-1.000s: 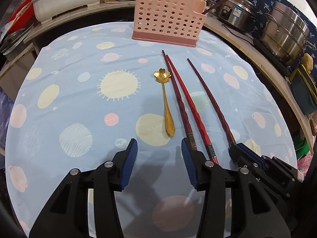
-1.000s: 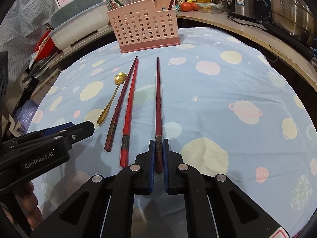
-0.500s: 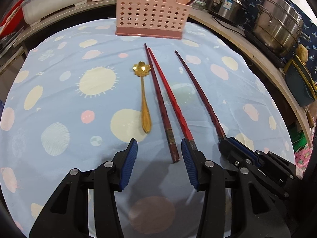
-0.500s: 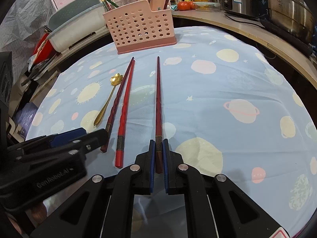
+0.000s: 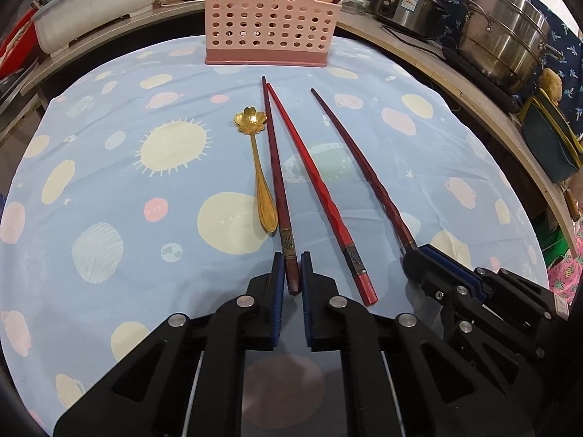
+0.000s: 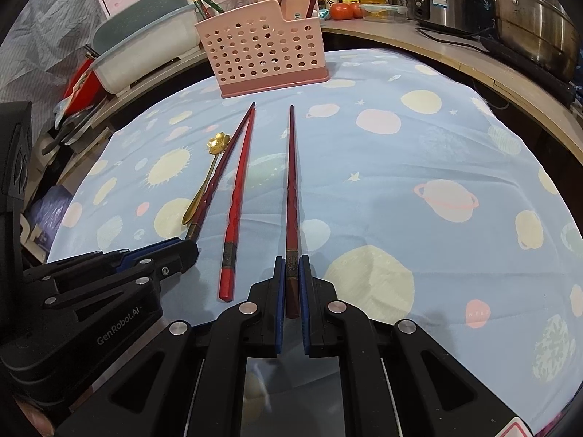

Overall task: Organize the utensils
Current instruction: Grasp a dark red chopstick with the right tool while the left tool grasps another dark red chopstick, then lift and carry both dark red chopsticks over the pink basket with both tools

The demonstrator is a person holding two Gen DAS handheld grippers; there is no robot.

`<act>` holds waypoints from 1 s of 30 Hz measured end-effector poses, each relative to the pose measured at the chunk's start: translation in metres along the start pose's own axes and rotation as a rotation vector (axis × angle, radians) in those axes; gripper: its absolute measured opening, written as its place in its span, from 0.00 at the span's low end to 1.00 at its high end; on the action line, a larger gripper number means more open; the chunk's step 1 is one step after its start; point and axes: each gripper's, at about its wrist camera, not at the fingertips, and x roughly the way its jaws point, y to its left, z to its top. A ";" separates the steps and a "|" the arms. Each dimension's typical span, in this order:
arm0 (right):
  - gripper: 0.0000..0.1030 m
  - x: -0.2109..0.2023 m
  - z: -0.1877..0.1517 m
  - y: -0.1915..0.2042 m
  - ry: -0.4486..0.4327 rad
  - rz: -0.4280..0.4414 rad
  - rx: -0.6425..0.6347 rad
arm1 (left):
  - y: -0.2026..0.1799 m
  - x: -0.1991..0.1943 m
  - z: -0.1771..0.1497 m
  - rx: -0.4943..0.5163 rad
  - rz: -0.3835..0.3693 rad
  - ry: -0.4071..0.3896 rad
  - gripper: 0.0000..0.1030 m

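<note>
- On the planet-print tablecloth (image 5: 109, 189), my left gripper (image 5: 291, 273) has just gone from wide apart half a second ago to pinched together on the butt end of the left dark-red chopstick (image 5: 277, 178). A second ago it was lined up nearer the gold spoon (image 5: 259, 178); it has slid right since.
- My right gripper (image 6: 290, 276) is unchanged across the last second: clamped on the butt end of the right dark-red chopstick (image 6: 291, 182), which still lies flat on the cloth.
- Between the two held sticks lies the bright-red chopstick (image 5: 320, 189), untouched, its tip meeting the left stick's tip near the pink holder (image 5: 269, 25).
- The spoon lies just left of the left stick, its handle end close against it, flower bowl toward the holder.
- I judge both dark sticks are now gripped but not lifted, so the pick-up step looks finished and the carry to the holder comes next.
- The holder stands at the far edge of the cloth, already carrying a few sticks in its right section as seen from the right wrist view.
- Risk as I see it: lifting the left stick may nudge the spoon or the bright-red stick, since all three crowd together.
</note>
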 end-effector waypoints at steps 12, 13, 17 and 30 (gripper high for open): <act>0.07 -0.028 0.004 0.003 -0.050 0.022 -0.002 | 0.001 -0.032 -0.002 -0.005 -0.023 -0.045 0.08; 0.07 -0.031 0.005 0.003 -0.058 0.025 -0.002 | 0.002 -0.037 -0.001 -0.008 -0.021 -0.055 0.08; 0.07 -0.050 0.014 0.004 -0.105 0.042 0.006 | 0.005 -0.057 0.005 -0.017 -0.021 -0.098 0.07; 0.07 -0.106 0.061 0.005 -0.257 0.074 0.028 | 0.012 -0.128 0.049 -0.021 -0.023 -0.287 0.07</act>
